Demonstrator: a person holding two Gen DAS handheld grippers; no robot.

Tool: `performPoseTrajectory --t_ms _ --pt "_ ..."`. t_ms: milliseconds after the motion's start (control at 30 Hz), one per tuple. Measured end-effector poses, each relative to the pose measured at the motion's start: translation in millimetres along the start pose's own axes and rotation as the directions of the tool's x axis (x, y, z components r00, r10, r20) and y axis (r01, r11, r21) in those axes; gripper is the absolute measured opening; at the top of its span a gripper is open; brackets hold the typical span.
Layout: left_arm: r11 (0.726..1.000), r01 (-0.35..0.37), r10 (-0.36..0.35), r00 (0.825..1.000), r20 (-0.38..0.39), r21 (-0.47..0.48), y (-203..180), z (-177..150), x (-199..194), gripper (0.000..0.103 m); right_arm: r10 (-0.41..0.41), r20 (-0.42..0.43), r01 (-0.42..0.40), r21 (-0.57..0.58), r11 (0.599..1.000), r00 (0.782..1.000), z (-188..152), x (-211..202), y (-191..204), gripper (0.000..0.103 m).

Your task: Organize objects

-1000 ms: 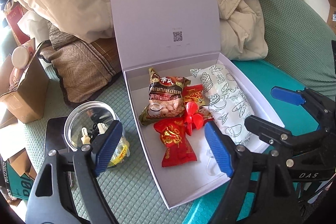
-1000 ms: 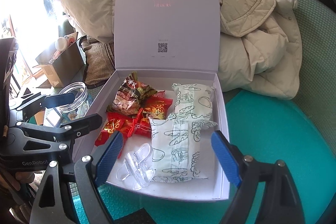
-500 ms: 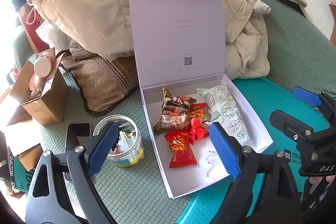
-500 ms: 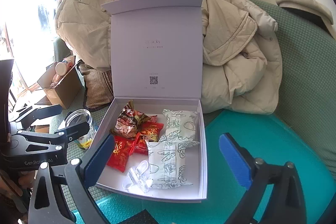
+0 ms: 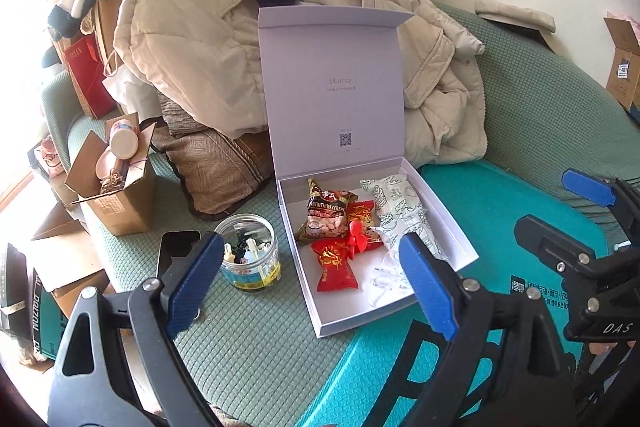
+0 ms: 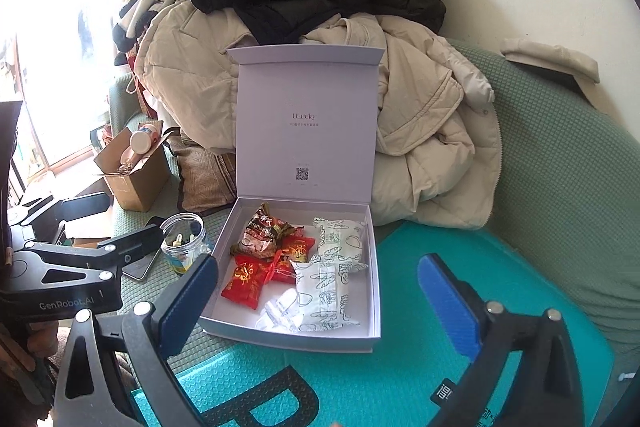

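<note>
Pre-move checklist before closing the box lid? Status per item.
1. Left tongs empty, wide open: ok.
2. Right tongs empty, wide open: ok.
3. Box lid upright, leaning on the coats: ok.
4. Snack packets, patterned pouches and clear clip inside the box walls: ok.
5. Contents below the rim, so the lid can shut flat: cannot tell.
6. Clear jar outside the box, lidless: not ok if it belongs inside.
</note>
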State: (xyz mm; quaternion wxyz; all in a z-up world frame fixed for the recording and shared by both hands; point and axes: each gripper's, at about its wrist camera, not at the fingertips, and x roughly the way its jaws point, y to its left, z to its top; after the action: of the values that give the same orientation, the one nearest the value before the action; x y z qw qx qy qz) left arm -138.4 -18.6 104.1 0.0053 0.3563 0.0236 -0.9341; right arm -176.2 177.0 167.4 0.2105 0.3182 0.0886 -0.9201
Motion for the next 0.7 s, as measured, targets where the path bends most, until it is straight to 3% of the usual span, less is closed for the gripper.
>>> performPoseTrajectory --t_ms 267,700 --pt "1.000 -0.025 0.025 1.000 0.011 0.016 -3 -24 -37 0.089 -0.024 0.017 0.024 -0.010 1.000 1.000 -22 -42 16 0.101" --pt "0.999 -0.034 0.034 0.999 -0.004 0.028 -2 -77 -79 0.089 -0.063 -0.023 0.064 0.053 0.997 0.998 -82 -84 33 0.101"
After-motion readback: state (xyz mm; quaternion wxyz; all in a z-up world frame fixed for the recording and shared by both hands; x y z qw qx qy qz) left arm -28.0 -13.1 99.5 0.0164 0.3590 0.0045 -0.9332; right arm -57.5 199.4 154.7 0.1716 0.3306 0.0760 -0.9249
